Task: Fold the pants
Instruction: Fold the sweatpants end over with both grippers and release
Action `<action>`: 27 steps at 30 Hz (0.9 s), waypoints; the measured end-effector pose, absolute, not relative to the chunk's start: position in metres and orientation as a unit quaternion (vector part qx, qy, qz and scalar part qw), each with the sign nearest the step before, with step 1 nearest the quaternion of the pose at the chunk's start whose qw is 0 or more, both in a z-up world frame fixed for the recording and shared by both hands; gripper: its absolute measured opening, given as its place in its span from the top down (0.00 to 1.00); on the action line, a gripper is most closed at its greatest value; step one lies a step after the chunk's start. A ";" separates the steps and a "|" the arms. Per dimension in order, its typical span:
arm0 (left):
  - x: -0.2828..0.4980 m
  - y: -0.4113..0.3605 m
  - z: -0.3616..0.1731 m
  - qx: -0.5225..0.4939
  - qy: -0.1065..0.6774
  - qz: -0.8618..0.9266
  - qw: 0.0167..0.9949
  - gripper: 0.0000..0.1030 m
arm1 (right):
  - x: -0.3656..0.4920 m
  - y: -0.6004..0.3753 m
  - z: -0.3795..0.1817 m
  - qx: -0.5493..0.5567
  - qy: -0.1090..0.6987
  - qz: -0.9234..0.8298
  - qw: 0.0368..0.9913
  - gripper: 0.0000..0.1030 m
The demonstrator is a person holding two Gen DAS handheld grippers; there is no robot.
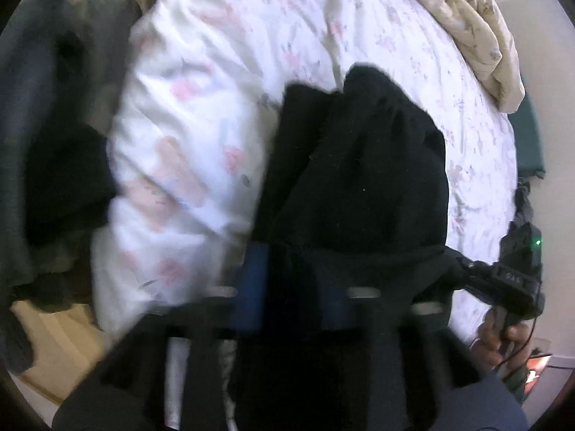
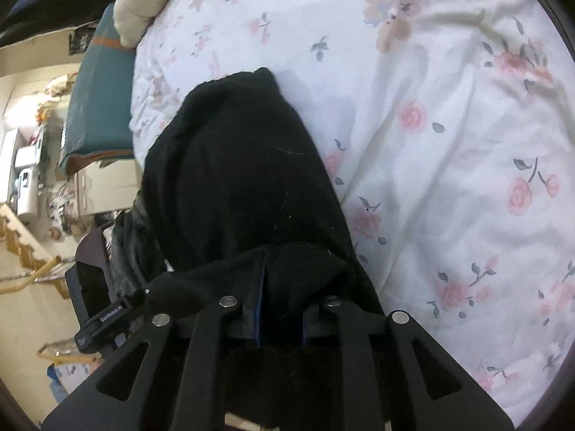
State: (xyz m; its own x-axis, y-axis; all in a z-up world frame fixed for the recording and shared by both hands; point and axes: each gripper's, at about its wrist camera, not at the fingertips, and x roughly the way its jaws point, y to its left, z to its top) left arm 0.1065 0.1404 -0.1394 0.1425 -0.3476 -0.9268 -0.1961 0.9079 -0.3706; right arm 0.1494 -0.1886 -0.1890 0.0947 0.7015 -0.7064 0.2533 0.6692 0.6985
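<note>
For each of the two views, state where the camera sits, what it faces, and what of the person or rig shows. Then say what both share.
Left wrist: sits on the left gripper, looking steeply down its jaws at black pants on a floral bedsheet; the person's hand holding the right gripper shows at right.
Right wrist: sits on the right gripper, looking down at the pants draped over its jaws; no hand shows.
Shared: the pants, the bedsheet and a beige quilt.

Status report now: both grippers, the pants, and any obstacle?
Left gripper open, pants between jaws. Right gripper on pants, grip unclear. Bed beneath. No obstacle.
</note>
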 end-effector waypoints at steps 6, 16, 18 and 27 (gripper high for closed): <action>0.037 0.143 -0.057 -0.191 0.593 -0.116 0.774 0.24 | 0.119 -0.219 -0.135 0.348 0.599 0.225 0.686 0.25; -0.055 0.052 -0.081 -0.007 0.604 -0.208 0.769 0.24 | 0.048 -0.197 -0.152 0.281 0.610 0.226 0.706 0.30; -0.052 0.043 -0.083 0.043 0.577 -0.194 0.792 0.73 | 0.045 -0.186 -0.154 0.240 0.603 0.223 0.727 0.73; -0.005 0.092 -0.032 -0.062 0.508 -0.205 0.834 0.95 | 0.041 -0.194 -0.090 0.187 0.508 0.263 0.799 0.97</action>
